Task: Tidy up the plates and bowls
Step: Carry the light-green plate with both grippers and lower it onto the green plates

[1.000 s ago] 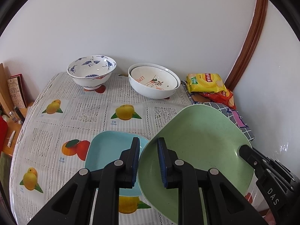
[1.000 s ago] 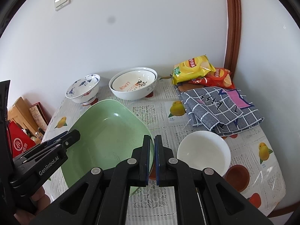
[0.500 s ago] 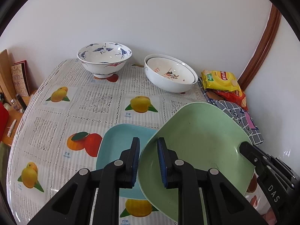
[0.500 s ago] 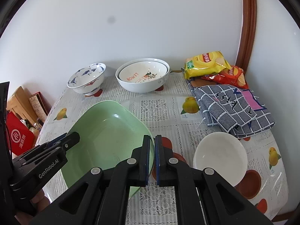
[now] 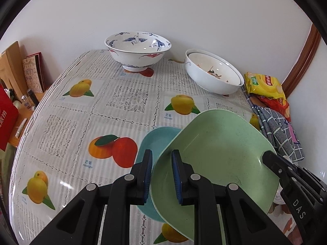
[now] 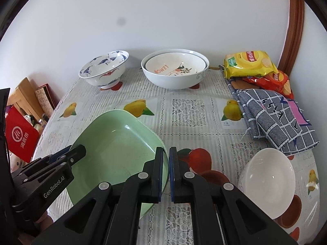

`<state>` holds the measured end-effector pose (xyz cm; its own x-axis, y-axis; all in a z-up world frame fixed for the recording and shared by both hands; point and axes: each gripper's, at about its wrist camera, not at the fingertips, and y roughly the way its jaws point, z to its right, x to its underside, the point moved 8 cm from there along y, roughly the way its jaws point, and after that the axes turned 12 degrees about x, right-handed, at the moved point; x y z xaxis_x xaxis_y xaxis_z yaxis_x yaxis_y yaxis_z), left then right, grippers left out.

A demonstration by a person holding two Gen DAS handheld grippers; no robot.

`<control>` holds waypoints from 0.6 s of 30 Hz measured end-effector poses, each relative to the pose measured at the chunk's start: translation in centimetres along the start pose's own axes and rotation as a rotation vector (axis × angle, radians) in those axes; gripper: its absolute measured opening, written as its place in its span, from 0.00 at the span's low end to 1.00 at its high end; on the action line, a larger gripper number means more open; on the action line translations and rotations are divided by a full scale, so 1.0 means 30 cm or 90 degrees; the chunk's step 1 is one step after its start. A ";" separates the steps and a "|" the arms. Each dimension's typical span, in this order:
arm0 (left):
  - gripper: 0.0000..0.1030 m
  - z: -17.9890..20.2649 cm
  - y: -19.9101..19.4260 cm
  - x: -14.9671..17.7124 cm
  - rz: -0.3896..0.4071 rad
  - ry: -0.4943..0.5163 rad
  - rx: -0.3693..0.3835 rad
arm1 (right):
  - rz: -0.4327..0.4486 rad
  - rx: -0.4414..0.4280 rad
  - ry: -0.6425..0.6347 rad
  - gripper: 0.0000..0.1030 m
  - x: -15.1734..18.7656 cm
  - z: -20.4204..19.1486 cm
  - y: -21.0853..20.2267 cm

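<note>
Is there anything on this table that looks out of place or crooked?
Yes. The green plate hangs tilted, each tool clamping one rim, partly above the blue plate. Snack bags and a crumpled checked cloth lie among the dishes at the table's right side. Nothing looks spilled or broken.

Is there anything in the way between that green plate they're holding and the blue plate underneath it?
Nothing visible. The green plate, gripped at opposite rims by the left gripper and right gripper, hangs tilted over the blue plate, whose visible surface is bare.
</note>
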<state>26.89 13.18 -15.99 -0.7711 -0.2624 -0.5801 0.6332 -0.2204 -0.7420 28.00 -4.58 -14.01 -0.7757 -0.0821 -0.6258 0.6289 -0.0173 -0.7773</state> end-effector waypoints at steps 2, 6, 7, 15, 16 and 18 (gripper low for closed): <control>0.18 -0.017 0.011 0.001 -0.005 -0.002 -0.010 | -0.008 -0.007 -0.005 0.06 0.003 -0.016 0.023; 0.18 -0.047 0.038 0.009 -0.015 -0.015 -0.023 | -0.022 -0.013 -0.013 0.06 0.011 -0.043 0.062; 0.18 -0.054 0.045 0.012 -0.017 -0.018 -0.026 | -0.025 -0.017 -0.016 0.06 0.013 -0.048 0.071; 0.18 -0.064 0.075 0.005 -0.022 -0.013 -0.034 | -0.046 -0.011 -0.037 0.07 0.018 -0.066 0.146; 0.18 -0.064 0.076 0.004 -0.023 -0.012 -0.036 | -0.047 -0.011 -0.041 0.07 0.018 -0.068 0.154; 0.18 -0.066 0.079 0.001 -0.023 -0.010 -0.035 | -0.051 -0.014 -0.047 0.08 0.019 -0.074 0.172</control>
<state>28.23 14.50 -18.44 -0.7922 -0.2694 -0.5475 0.5997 -0.1780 -0.7802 30.70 -2.52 -18.52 -0.8169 -0.1553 -0.5555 0.5630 -0.0047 -0.8265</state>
